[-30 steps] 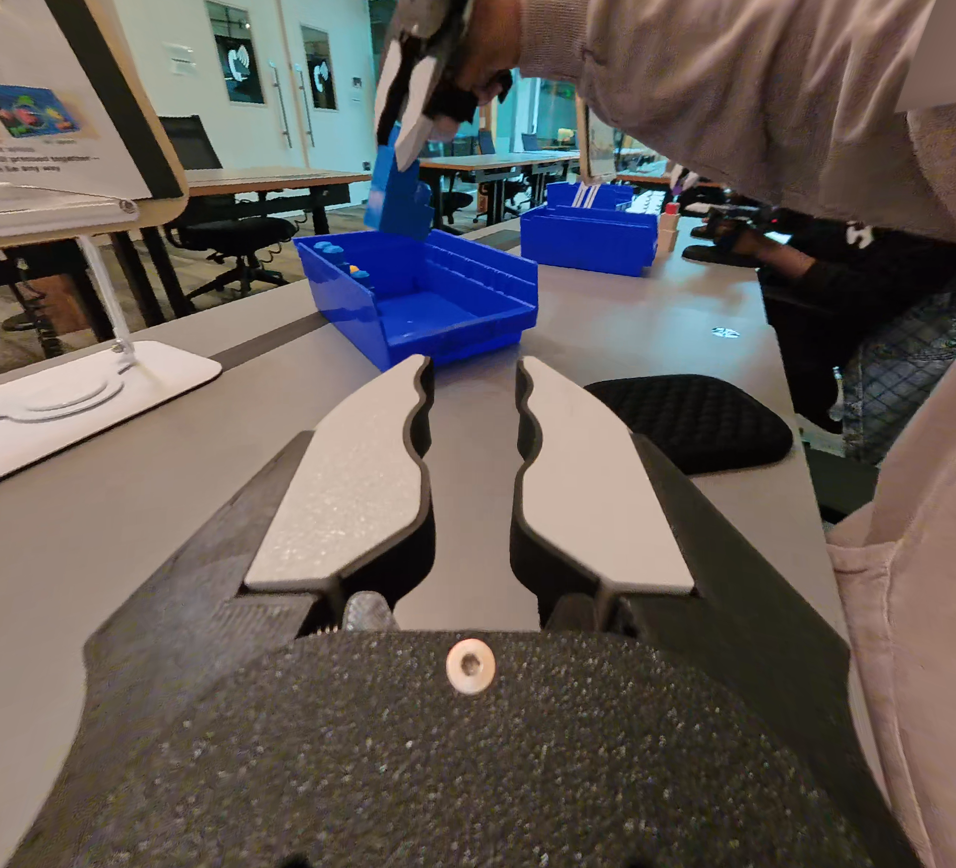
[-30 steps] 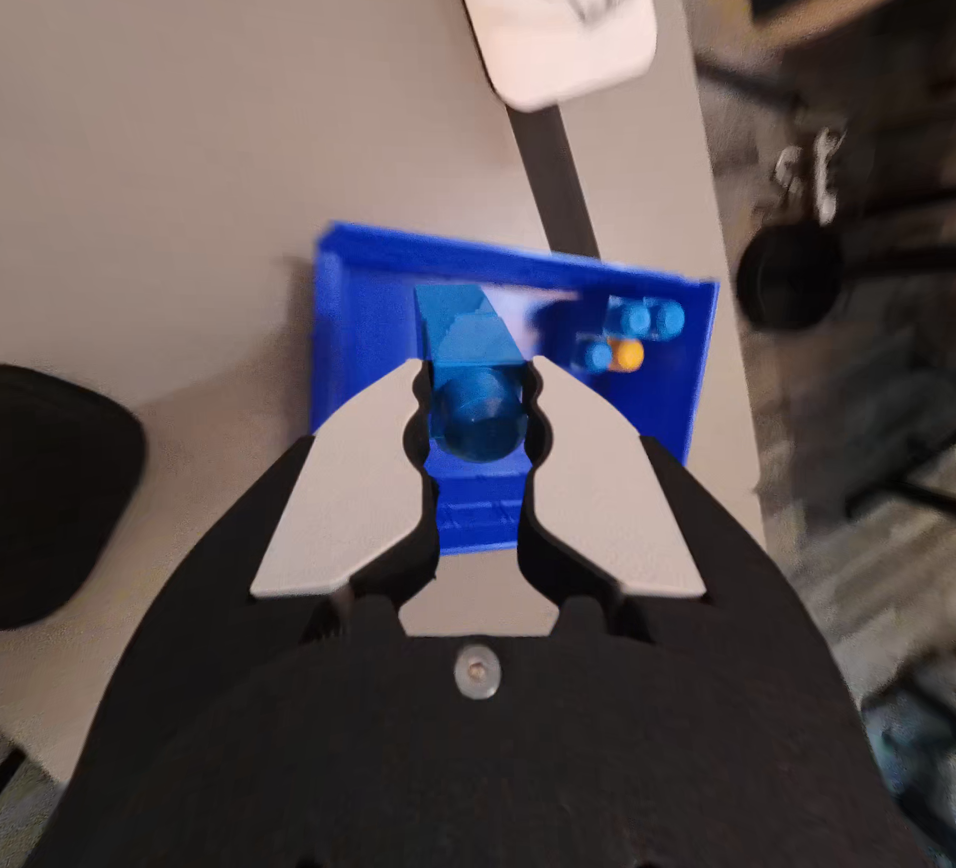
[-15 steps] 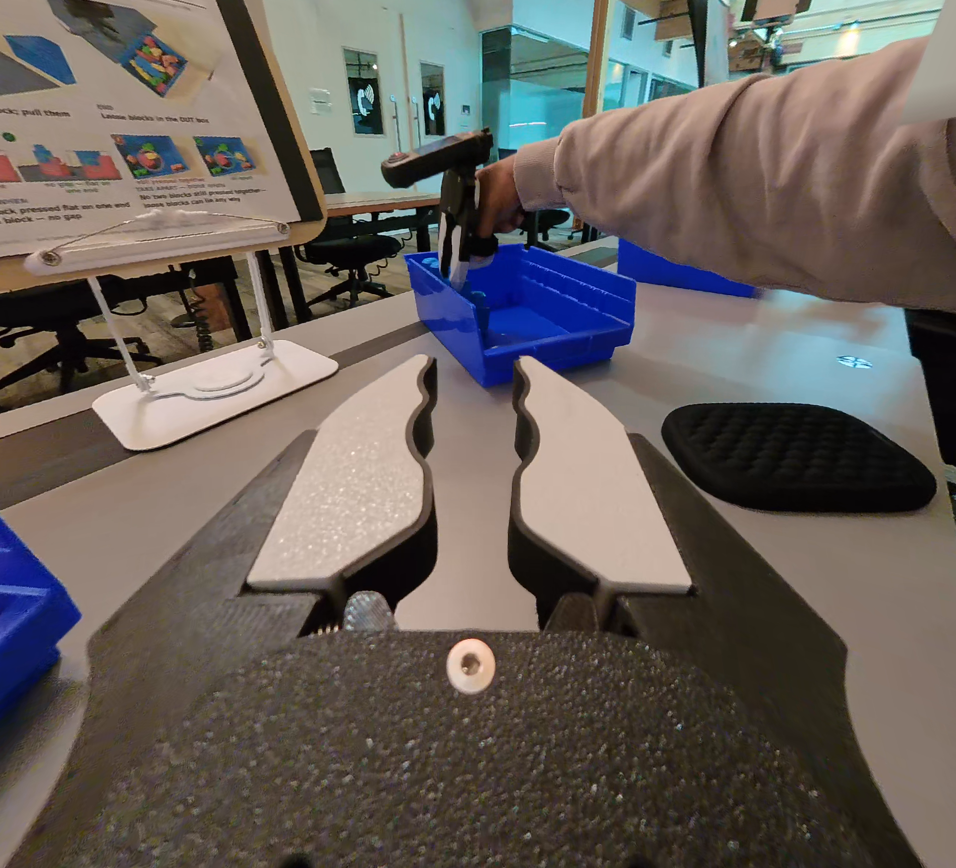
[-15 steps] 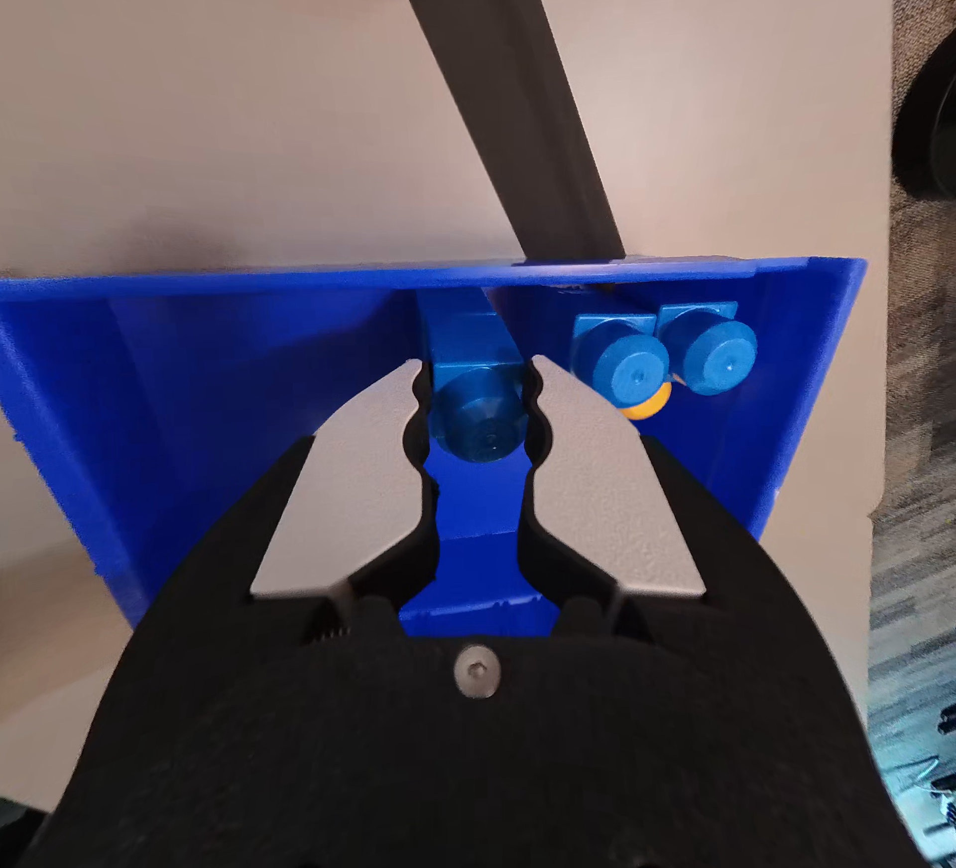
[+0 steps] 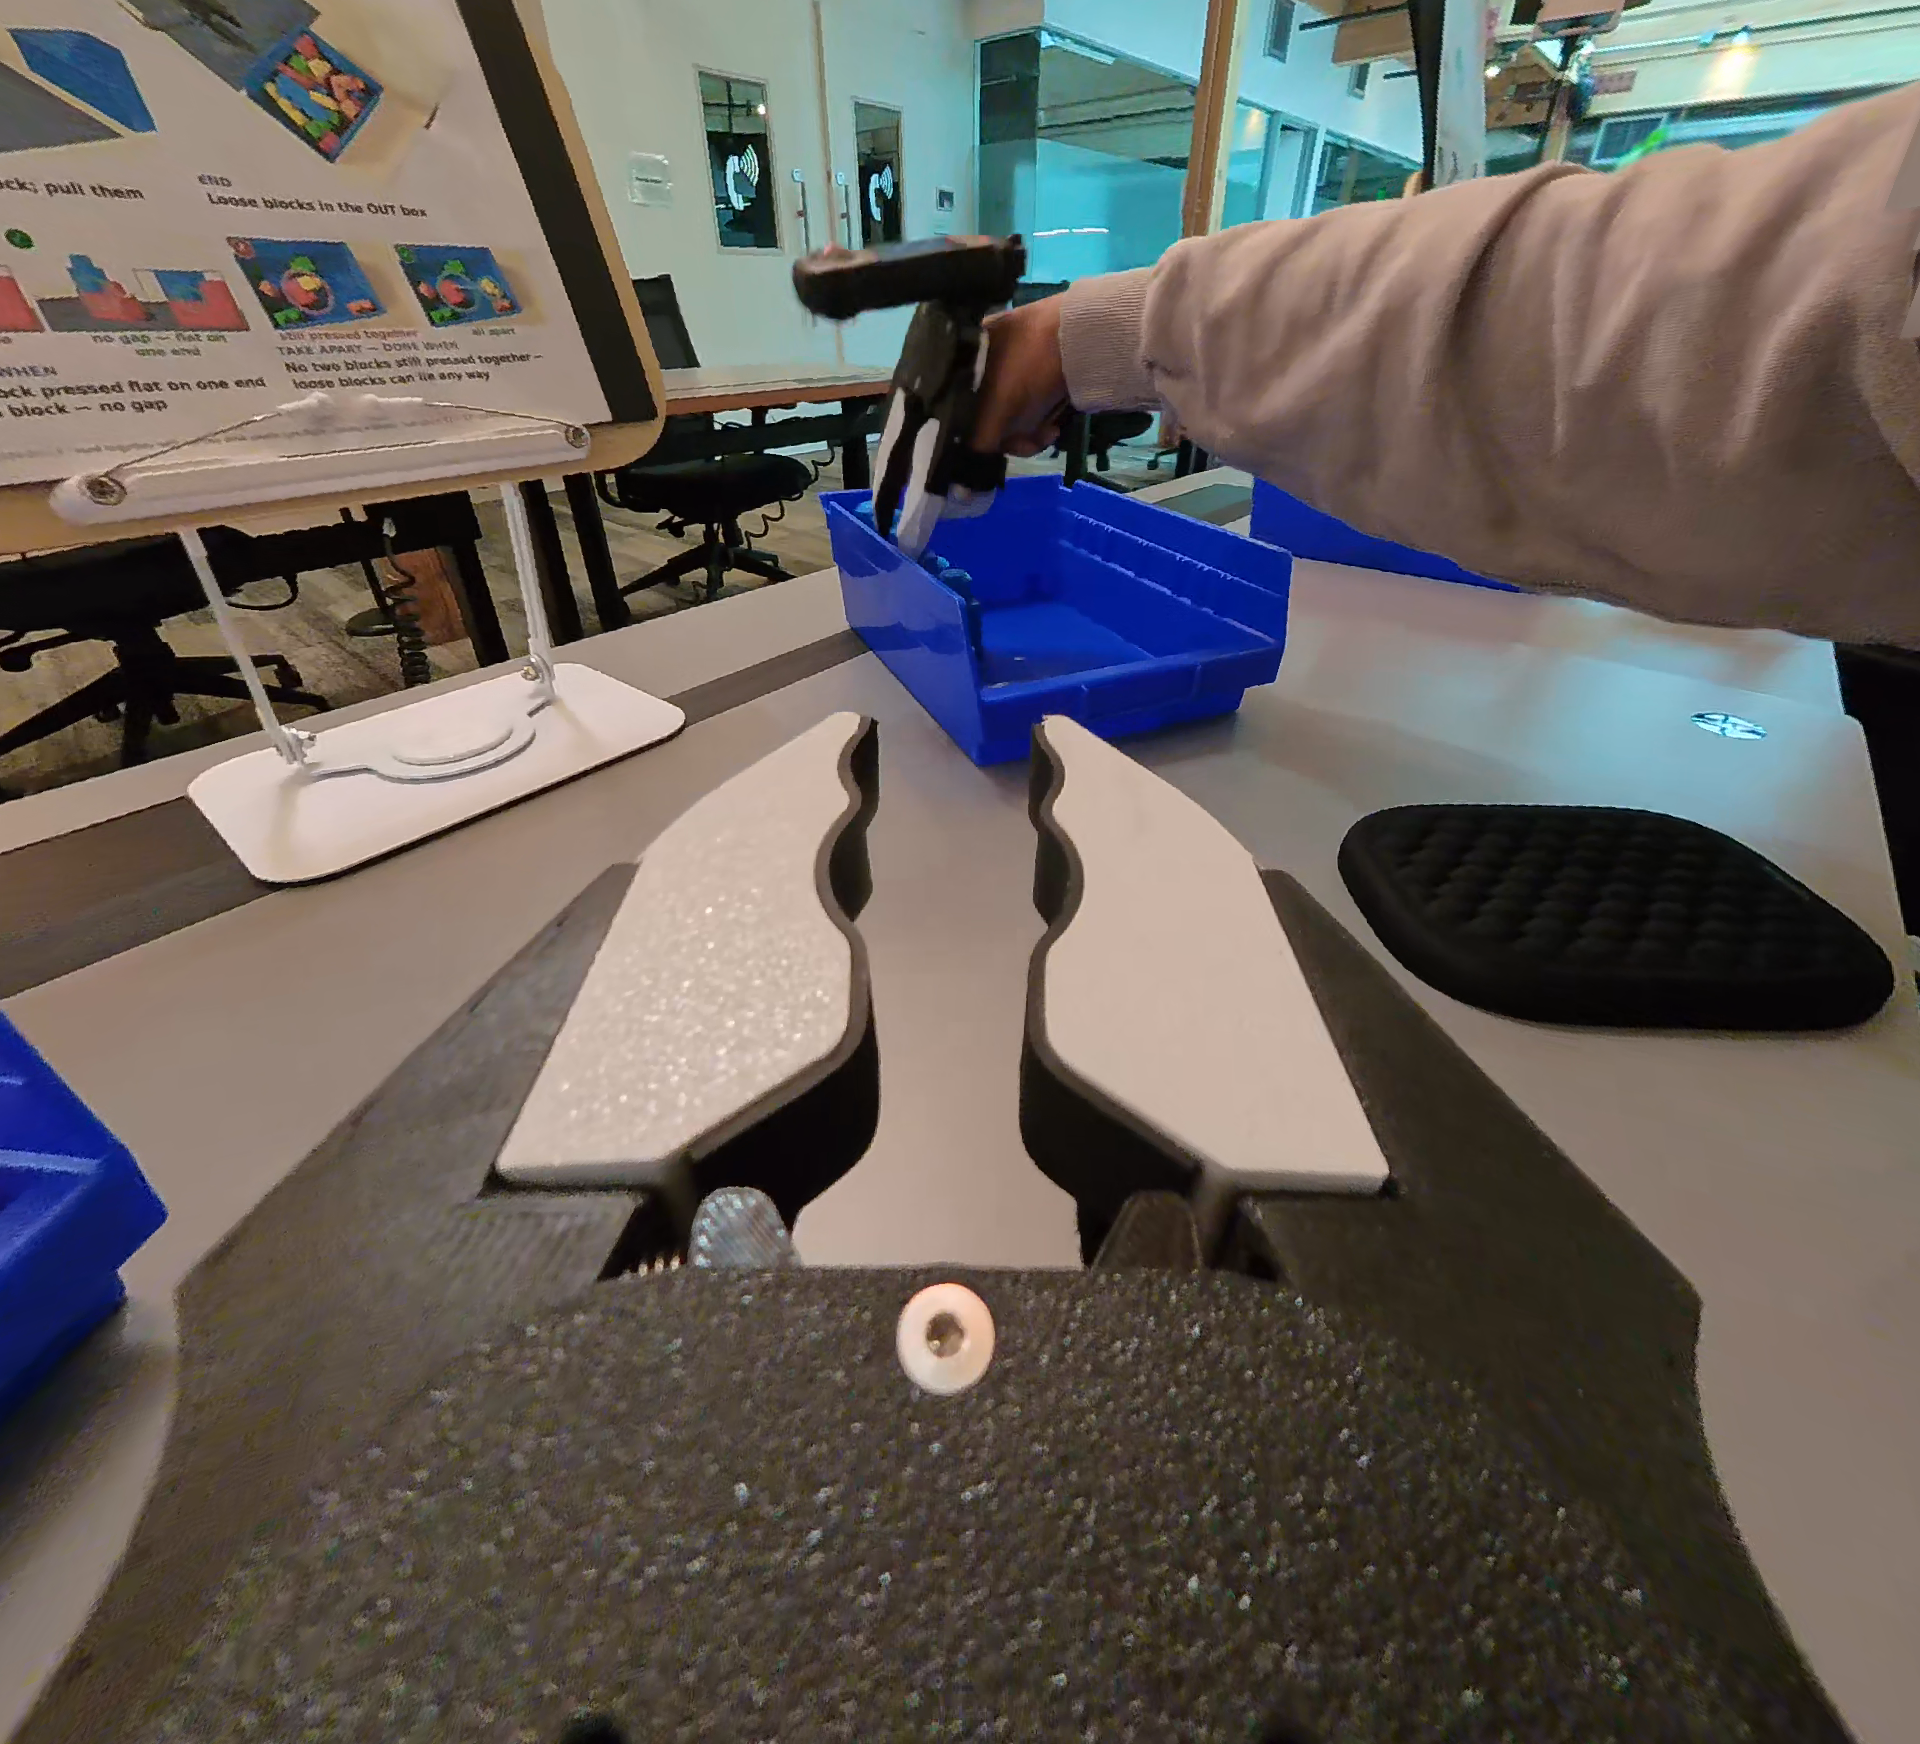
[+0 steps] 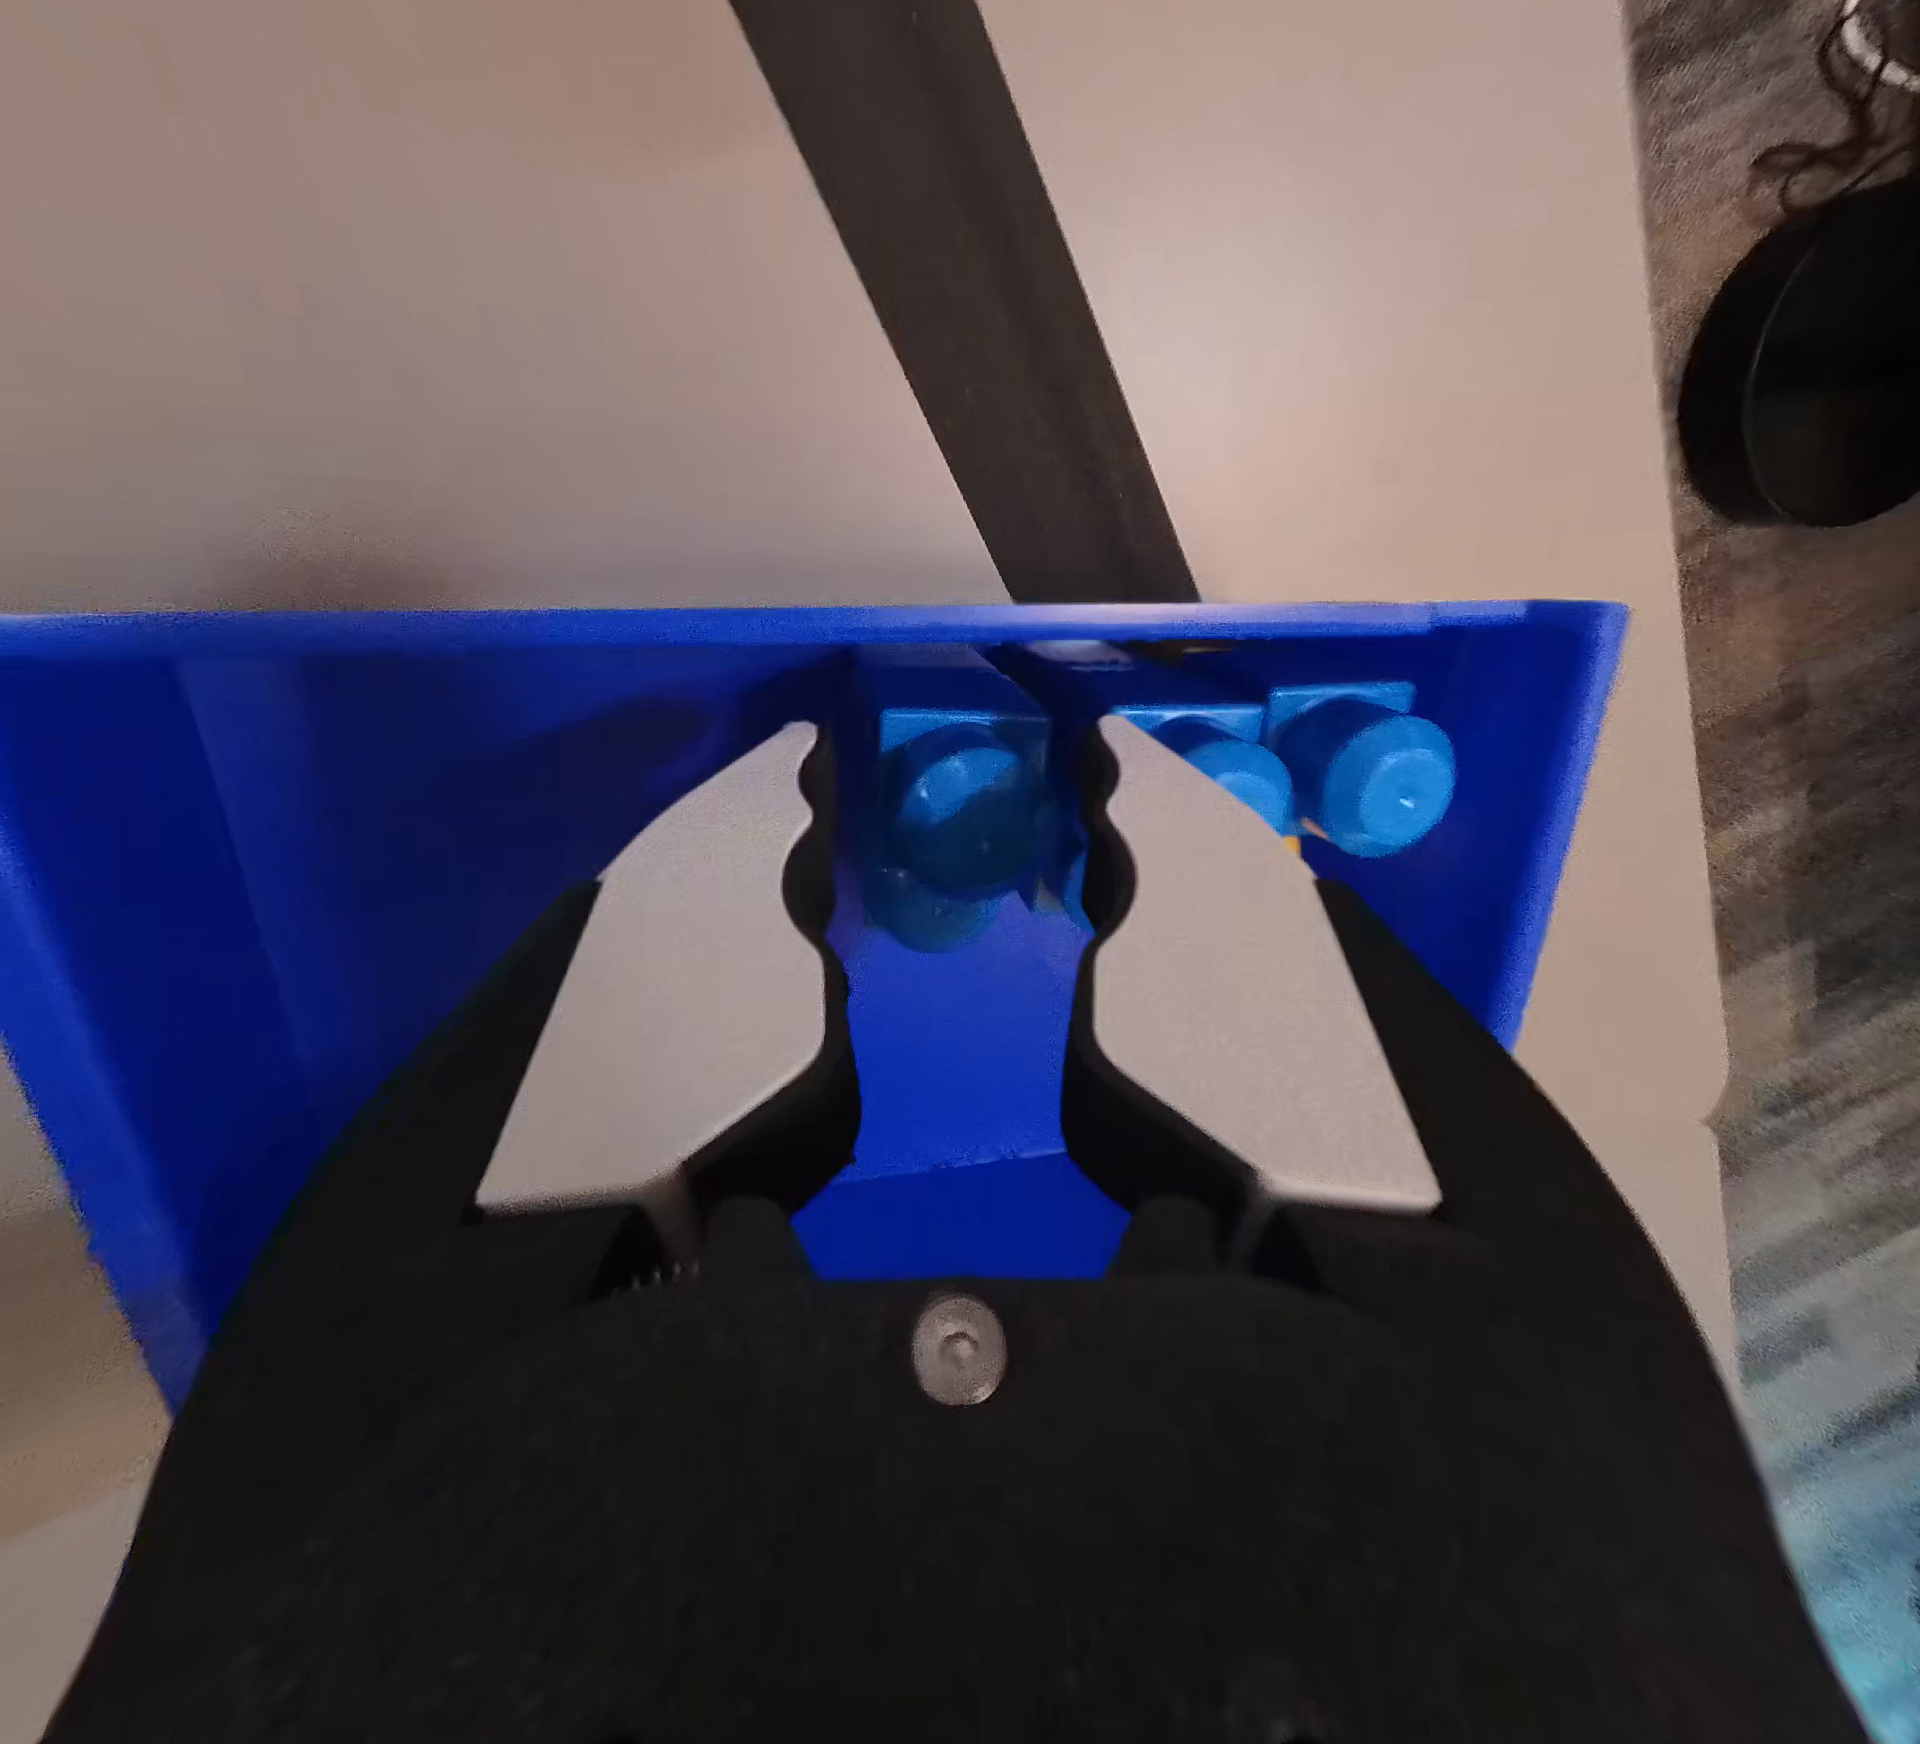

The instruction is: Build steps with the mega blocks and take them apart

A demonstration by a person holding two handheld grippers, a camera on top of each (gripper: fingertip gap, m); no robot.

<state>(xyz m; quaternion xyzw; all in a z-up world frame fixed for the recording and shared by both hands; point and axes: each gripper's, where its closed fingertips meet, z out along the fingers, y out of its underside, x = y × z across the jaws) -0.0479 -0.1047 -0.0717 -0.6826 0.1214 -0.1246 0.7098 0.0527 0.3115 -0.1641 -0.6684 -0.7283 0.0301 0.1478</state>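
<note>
Now that your right gripper (image 6: 951, 749) has spread, the blue block (image 6: 961, 827) sits released between its fingertips in the bin (image 6: 416, 759); your left gripper (image 5: 951, 738) waits open, empty.

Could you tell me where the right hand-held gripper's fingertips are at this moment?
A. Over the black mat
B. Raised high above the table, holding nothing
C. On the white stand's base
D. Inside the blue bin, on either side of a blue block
D: the right hand-held gripper reaches down into the blue bin, its fingers on either side of a blue block near the bin's far wall.
</note>
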